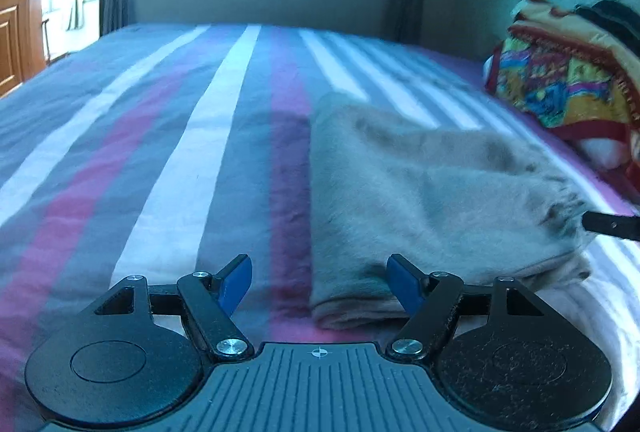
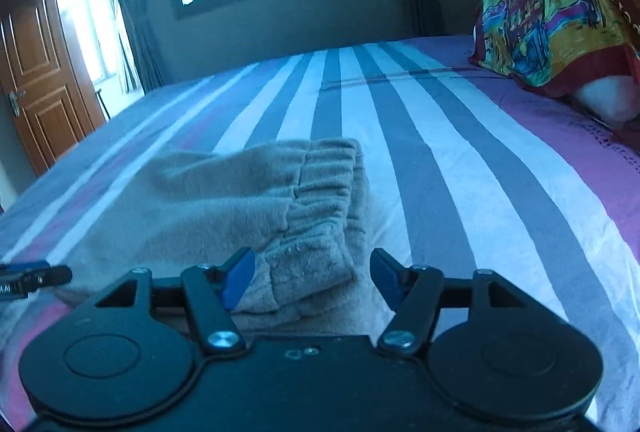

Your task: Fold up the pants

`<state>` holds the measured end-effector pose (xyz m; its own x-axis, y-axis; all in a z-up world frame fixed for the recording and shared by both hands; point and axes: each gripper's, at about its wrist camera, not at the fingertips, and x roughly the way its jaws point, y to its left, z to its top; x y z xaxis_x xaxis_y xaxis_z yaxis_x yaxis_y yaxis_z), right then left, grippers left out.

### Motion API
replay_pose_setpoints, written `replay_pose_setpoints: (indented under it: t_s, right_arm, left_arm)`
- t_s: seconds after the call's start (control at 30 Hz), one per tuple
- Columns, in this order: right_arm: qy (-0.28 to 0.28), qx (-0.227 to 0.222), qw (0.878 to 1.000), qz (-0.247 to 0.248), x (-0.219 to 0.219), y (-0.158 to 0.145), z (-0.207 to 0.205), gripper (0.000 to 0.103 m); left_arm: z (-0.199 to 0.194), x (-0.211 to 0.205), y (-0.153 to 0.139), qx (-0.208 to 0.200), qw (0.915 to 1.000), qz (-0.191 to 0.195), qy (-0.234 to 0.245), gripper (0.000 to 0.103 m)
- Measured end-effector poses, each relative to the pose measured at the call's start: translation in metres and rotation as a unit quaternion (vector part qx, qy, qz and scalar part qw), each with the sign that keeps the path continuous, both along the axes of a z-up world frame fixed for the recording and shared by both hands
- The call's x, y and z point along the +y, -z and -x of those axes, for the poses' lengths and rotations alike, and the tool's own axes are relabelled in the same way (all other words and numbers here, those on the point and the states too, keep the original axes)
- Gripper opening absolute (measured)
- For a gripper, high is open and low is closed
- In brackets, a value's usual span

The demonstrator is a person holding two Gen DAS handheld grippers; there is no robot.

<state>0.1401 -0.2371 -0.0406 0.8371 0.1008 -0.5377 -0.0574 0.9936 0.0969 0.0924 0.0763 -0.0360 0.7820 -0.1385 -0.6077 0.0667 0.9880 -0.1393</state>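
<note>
our left gripper (image 1: 320,282) hangs low over the bed (image 1: 168,136) with its blue-padded jaws spread wide and nothing clamped between them; the near left corner of the folded pants (image 1: 436,192) lies in the gap, and the right pad sits just over the cloth, though we cannot tell whether it touches. our right gripper (image 2: 312,278) is likewise released, jaws apart, with the gathered waistband end of the pants (image 2: 248,208) lying between them; its left pad is against or just beside the fabric, and nothing is pinched.

the pants are a soft, fuzzy grey-beige fleece, folded into a thick rectangular bundle that rests flat on the near part of the bed. the elastic waistband is ribbed and puckered, and a stacked layer edge shows along the bundle's near side. the bed wears a smooth cotton sheet in long stripes of grey, white and pink.

from the left wrist we see the bundle's clean folded left edge and the tip of the right gripper at the waistband corner. the right wrist shows the ribbed waistband close up, the tip of the left gripper at the far left, a panelled wooden door (image 2: 38,80), and lettering on the colourful blanket (image 2: 556,28) heaped at the bed's right.
</note>
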Motion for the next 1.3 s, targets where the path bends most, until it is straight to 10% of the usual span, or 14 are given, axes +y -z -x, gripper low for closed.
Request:
replay_pose_setpoints:
  t_s: [1.13,1.3]
  right_arm:
    - [0.032,0.102,0.984,-0.143,-0.041,0.030,-0.026,0.080]
    - [0.024,0.105,0.979,-0.171,-0.049,0.032,-0.027,0.080]
  left_arm:
    - [-0.024,0.010,0.005,0.020,0.9972,-0.018,0.070,0.086]
    - [-0.033,0.026,0.013,0.043,0.9942,0.060,0.078,0.086]
